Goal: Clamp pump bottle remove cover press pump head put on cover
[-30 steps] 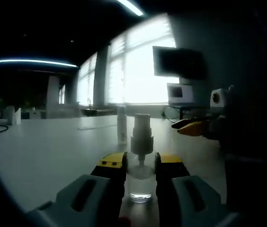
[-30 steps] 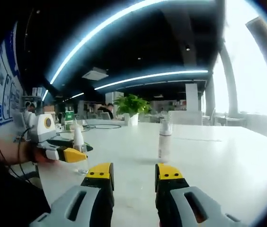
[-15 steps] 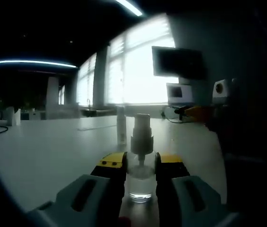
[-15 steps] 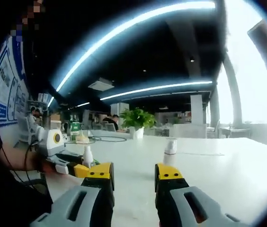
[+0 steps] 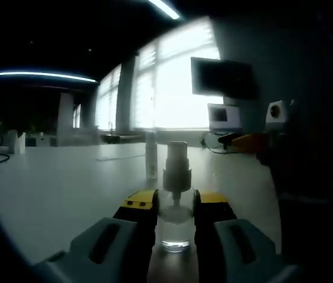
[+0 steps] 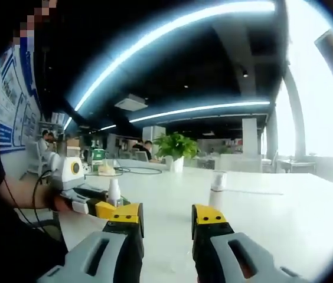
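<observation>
One clear pump bottle [image 5: 176,221] stands upright on a long white table [image 5: 54,188], and the left gripper [image 5: 175,207] is clamped on its body, a yellow-tipped jaw pressed to each side. The bottle's white pump head [image 5: 177,162] rises bare above the jaws. One slim, pale cover [image 5: 151,156] stands upright on the table farther off, behind the bottle and well apart from it. In the right gripper view that same cover [image 6: 216,190] shows just above the right-hand jaw.

Two grippers are in use. The right gripper [image 6: 165,217] is held in the air with its two jaws apart and nothing between them. From the left gripper view, the right gripper [image 5: 250,141] appears at the right side, above the table. From the right gripper view, the left gripper [image 6: 98,206] and the bottle [image 6: 114,191] sit at the left, with a person's hand [image 6: 57,200] on the tool.

One potted plant [image 6: 177,150] stands far down the table. One dark screen [image 5: 221,76] hangs by the bright windows.
</observation>
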